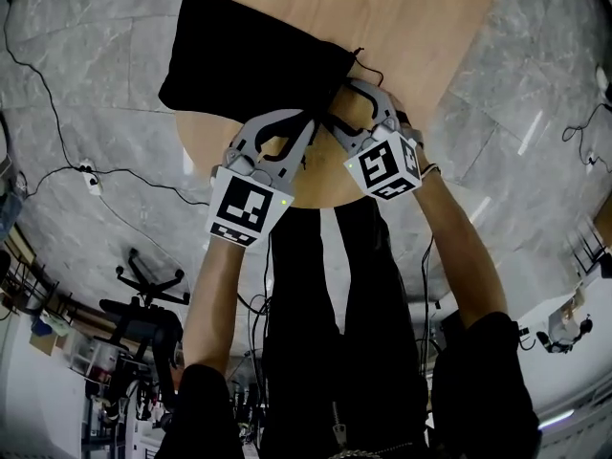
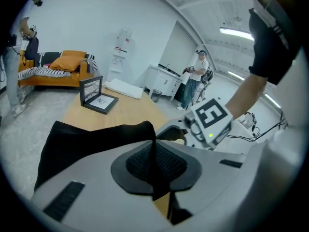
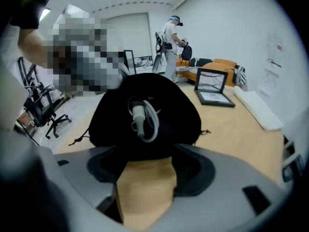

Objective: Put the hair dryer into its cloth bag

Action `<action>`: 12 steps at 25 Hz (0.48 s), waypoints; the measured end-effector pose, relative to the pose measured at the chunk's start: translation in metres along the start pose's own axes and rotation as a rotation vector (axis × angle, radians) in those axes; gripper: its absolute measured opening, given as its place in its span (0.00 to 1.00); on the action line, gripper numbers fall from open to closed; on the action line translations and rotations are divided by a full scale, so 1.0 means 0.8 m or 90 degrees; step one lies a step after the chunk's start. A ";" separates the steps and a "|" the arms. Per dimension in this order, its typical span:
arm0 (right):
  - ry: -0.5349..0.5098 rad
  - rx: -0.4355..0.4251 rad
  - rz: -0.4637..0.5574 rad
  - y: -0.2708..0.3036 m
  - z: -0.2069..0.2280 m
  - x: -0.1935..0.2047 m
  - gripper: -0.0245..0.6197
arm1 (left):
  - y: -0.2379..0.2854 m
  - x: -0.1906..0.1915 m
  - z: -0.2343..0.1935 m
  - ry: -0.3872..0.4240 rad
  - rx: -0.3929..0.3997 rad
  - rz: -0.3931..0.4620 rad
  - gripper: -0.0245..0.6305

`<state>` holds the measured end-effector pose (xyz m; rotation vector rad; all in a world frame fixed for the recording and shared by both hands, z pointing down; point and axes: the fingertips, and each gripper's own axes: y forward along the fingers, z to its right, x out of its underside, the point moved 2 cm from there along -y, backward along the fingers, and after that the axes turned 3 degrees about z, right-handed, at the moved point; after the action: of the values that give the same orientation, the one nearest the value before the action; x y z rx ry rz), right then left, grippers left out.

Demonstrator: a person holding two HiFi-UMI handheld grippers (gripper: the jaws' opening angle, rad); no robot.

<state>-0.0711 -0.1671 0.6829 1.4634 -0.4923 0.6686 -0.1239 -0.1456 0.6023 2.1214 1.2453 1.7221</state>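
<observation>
A black cloth bag (image 1: 249, 60) lies on the round wooden table (image 1: 421, 27), its mouth toward me. My left gripper (image 1: 311, 124) is shut on a fold of the bag's rim; in the left gripper view the black cloth (image 2: 82, 139) runs between the closed pads of the left gripper (image 2: 155, 166). My right gripper (image 1: 346, 89) stands open just in front of the bag's mouth, with only bare table showing between its jaws in the right gripper view (image 3: 145, 170). Inside the bag (image 3: 169, 105) the hair dryer (image 3: 139, 116) shows as a pale grey end with its cord looped round.
A dark picture frame (image 3: 215, 87) stands and another lies flat (image 2: 99, 100) further along the table, next to a flat white object (image 3: 260, 108). A person (image 2: 195, 79) stands beyond the table; an orange sofa (image 2: 58, 64) is by the wall. Cables (image 1: 91, 175) cross the floor.
</observation>
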 end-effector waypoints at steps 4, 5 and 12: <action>0.086 0.022 -0.008 -0.055 -0.005 0.032 0.39 | 0.018 0.011 0.001 0.008 -0.019 -0.045 0.08; 0.109 0.030 -0.009 -0.068 -0.006 0.038 0.32 | 0.026 0.017 0.006 0.011 -0.010 -0.069 0.08; 0.281 0.075 0.046 -0.138 -0.016 0.040 0.06 | 0.072 0.090 0.030 0.030 0.019 -0.237 0.08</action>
<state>0.0259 -0.1491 0.6227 1.3578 -0.1657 1.0615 -0.0740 -0.1259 0.6809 1.7295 1.5690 1.6048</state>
